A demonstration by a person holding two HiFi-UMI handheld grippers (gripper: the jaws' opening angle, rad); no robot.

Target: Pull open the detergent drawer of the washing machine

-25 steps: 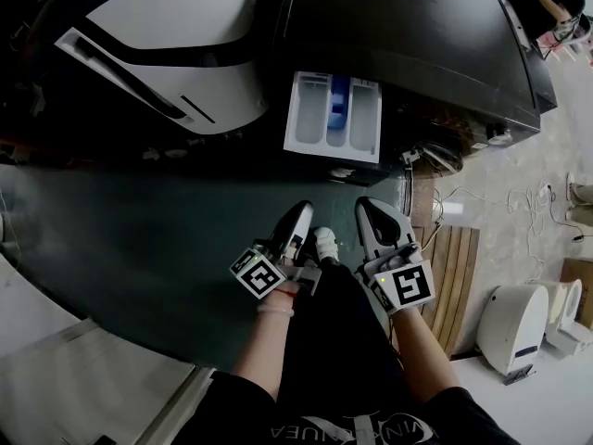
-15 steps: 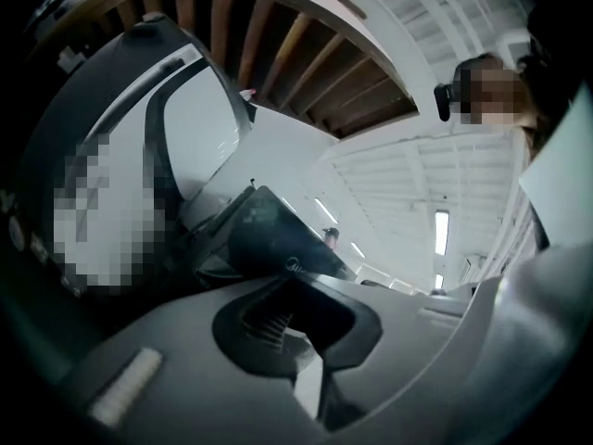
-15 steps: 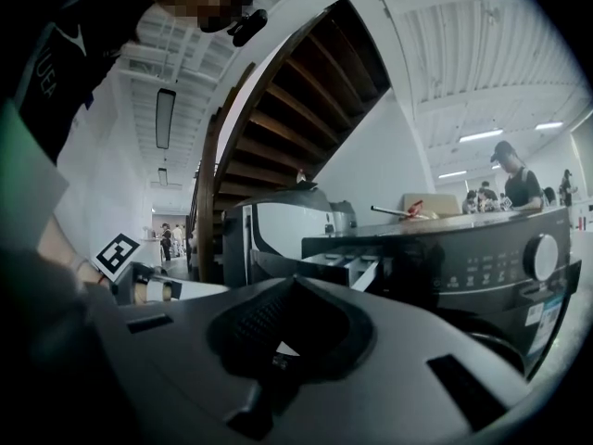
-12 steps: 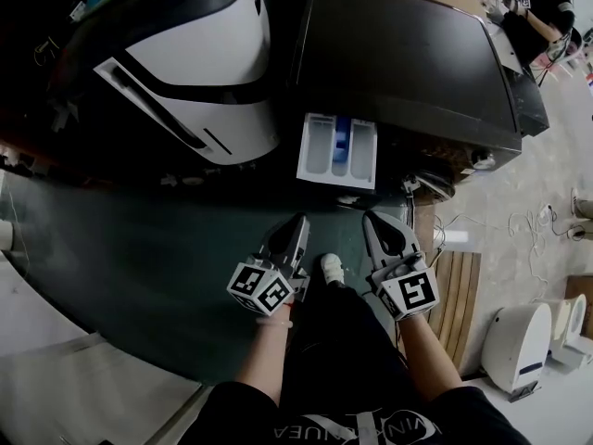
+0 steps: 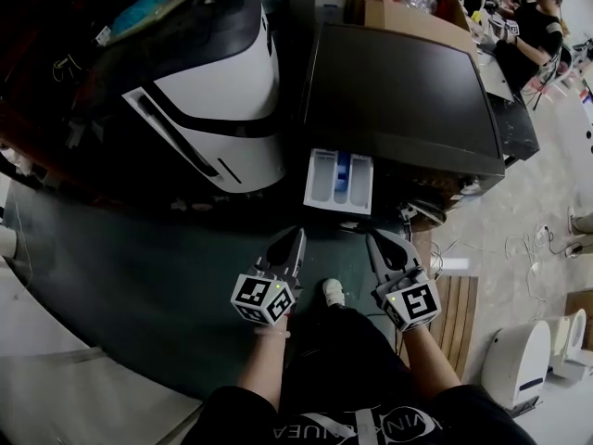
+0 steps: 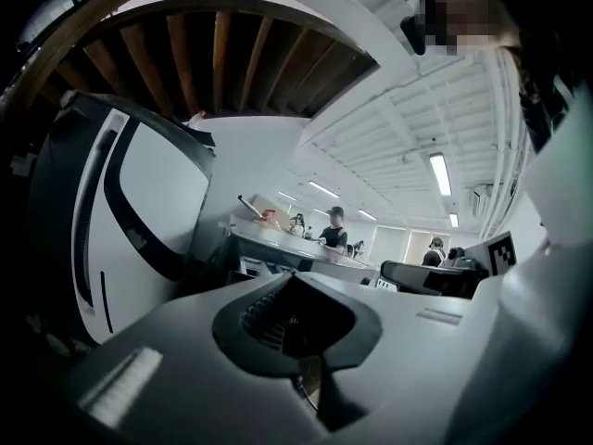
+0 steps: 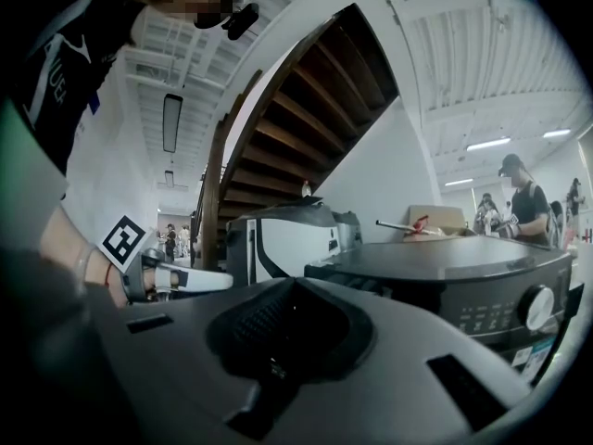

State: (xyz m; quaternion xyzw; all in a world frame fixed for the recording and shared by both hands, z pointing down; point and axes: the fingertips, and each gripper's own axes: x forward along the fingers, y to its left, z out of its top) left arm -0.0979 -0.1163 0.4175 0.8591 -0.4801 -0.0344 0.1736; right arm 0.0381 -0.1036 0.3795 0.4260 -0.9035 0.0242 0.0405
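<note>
In front of me on the dark floor, the black washing machine stands just beside a big white appliance. The machine's detergent drawer juts out open from its front, near the side that faces the white appliance, with its pale compartments and blue insert showing. Nearer me, apart from the drawer, I hold my left tool and right tool side by side, both pointing toward the machine, each with its jaws closed together on nothing.
</note>
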